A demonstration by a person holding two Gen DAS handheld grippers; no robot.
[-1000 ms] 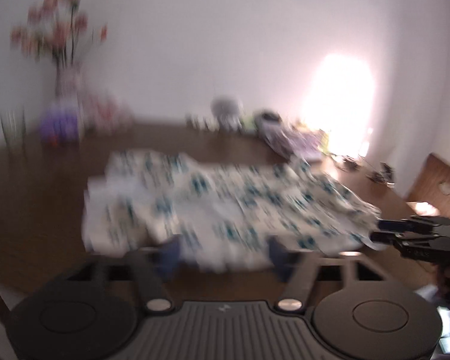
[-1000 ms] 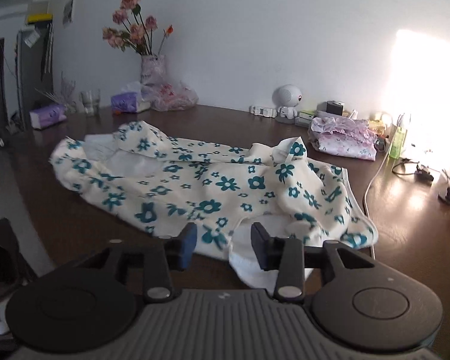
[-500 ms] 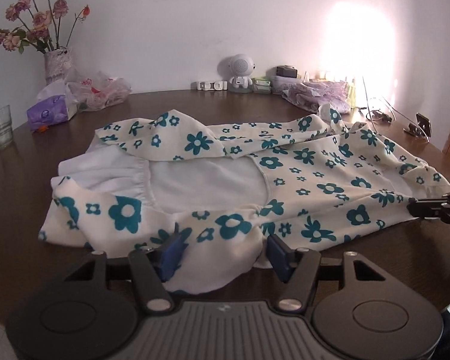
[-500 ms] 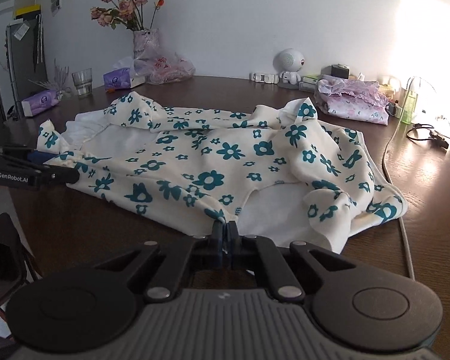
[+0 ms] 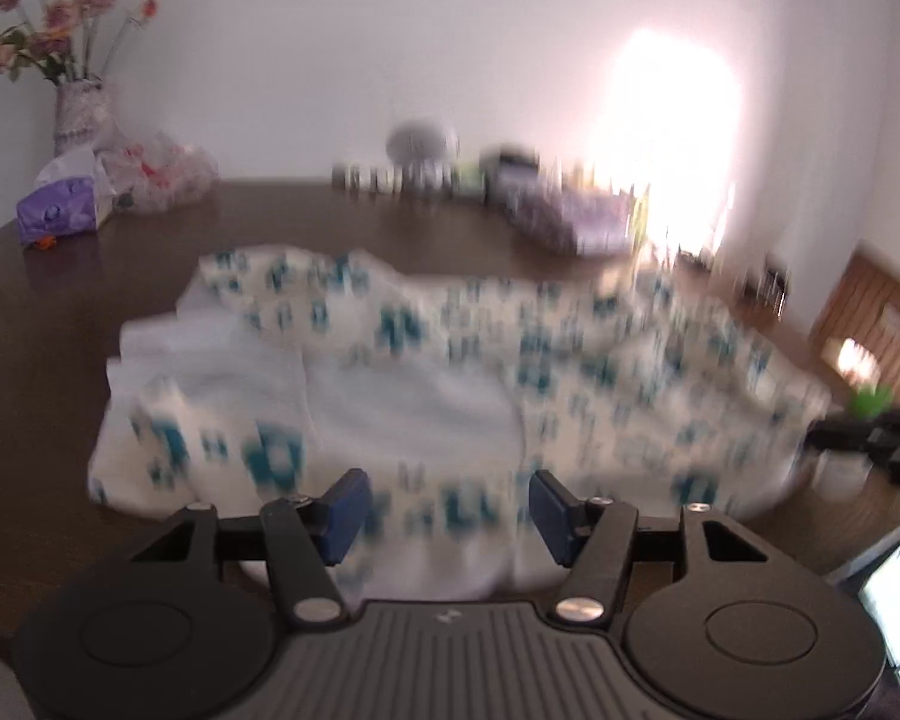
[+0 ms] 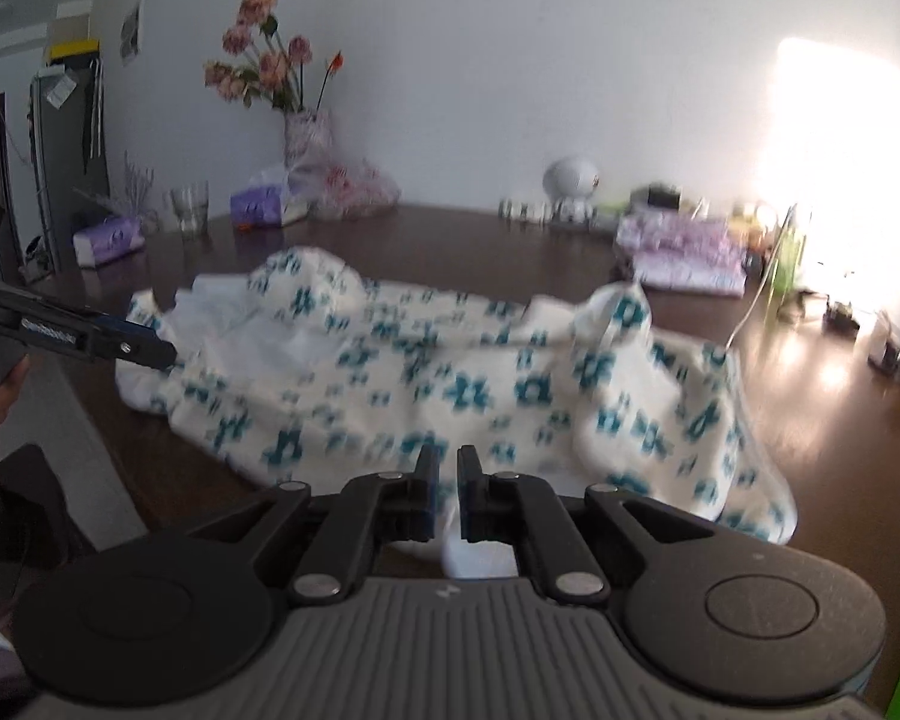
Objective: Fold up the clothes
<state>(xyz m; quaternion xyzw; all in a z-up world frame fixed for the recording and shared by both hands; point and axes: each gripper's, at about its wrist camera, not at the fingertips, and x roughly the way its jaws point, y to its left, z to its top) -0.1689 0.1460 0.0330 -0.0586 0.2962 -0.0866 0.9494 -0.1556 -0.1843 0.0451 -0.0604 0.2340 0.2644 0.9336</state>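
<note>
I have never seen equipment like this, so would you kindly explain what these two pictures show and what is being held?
There is no robot here: a person holds a black two-finger gripper in each hand, and a wide-angle camera on each gripper looks forward along its fingers. One picture comes from the left gripper, whose blue-padded fingers stand wide apart around the near edge of the cloth without pinching it. The other comes from the right gripper, whose fingers are nearly closed on the near edge of the cream garment with teal flowers. That garment lies spread and rumpled on the dark brown wooden table. Each view also catches the other gripper at its side. At the far edge stand a vase of pink flowers, a purple tissue pack and a small white round figurine. Both pictures are blurred by motion.
</note>
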